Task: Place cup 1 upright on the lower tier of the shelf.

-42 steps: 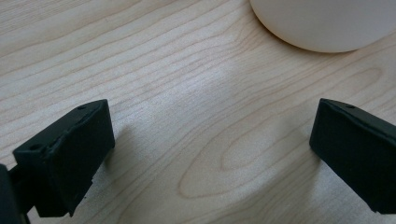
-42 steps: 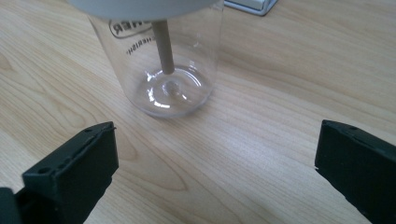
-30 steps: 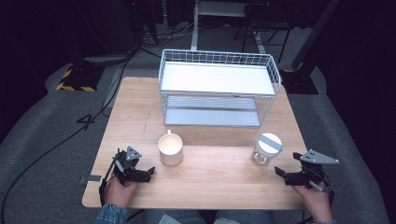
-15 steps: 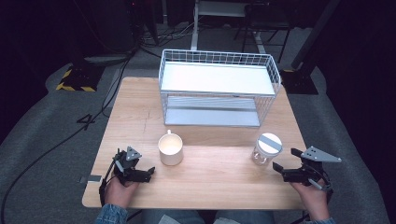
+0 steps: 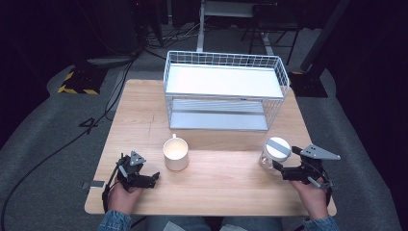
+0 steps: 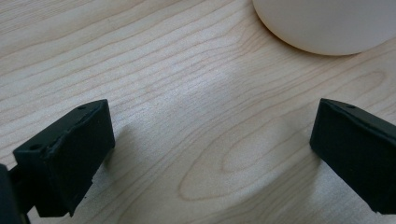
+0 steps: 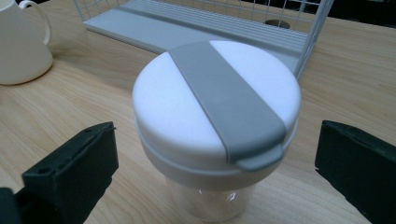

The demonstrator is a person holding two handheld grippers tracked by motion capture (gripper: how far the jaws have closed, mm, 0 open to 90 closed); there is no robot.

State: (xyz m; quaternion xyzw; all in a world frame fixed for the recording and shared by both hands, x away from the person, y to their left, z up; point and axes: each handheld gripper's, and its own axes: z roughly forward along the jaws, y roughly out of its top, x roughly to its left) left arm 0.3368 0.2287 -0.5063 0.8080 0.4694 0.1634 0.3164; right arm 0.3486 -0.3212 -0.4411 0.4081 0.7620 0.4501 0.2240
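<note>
From the high view I see the wooden table (image 5: 216,183) with a white wire rack (image 5: 226,91) standing at its far side. My left gripper (image 5: 153,177) rests low on the near left part of the table, just beside a cream mug (image 5: 175,153) that stands upright. My right gripper (image 5: 279,169) sits at the near right, its tips right by a clear jar (image 5: 274,154) with a white lid crossed by a grey band; I cannot tell from here whether they touch it.

In the left gripper view my jaws are spread wide over bare wood, and the rounded base of the mug (image 6: 327,23) lies ahead of them, toward the right, apart from both.

In the right gripper view my jaws are spread wide on either side of the jar (image 7: 217,116), which stands upright between them with a gap at each side. The rack (image 7: 210,23) is behind it, and the mug (image 7: 21,44) is off to the far left.
</note>
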